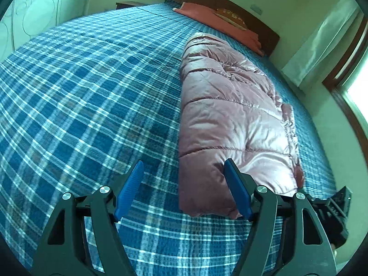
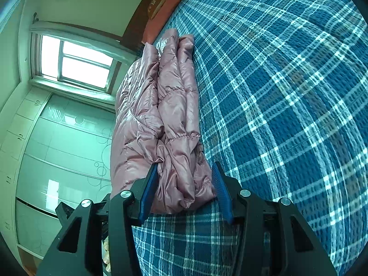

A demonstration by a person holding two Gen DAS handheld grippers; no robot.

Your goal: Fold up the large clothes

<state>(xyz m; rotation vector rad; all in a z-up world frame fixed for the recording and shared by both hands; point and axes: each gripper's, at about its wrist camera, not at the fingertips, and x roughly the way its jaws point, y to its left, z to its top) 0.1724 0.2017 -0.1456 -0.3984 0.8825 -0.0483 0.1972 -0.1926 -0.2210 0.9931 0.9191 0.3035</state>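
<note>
A pink quilted puffer jacket (image 1: 232,119) lies folded lengthwise into a long strip on the blue plaid bed (image 1: 87,96). My left gripper (image 1: 184,168) is open just above the bed at the jacket's near end; its right finger rests against the jacket's near left corner and nothing is between the pads. In the right wrist view the jacket (image 2: 170,115) shows as stacked layers. My right gripper (image 2: 185,168) is open with its jaws on either side of the jacket's bunched near end, not closed on it.
A red pillow (image 1: 220,23) with a patterned cushion lies at the dark headboard. A window (image 2: 76,62) and a wardrobe (image 2: 59,151) stand beside the bed. The bed's near edge is below the grippers.
</note>
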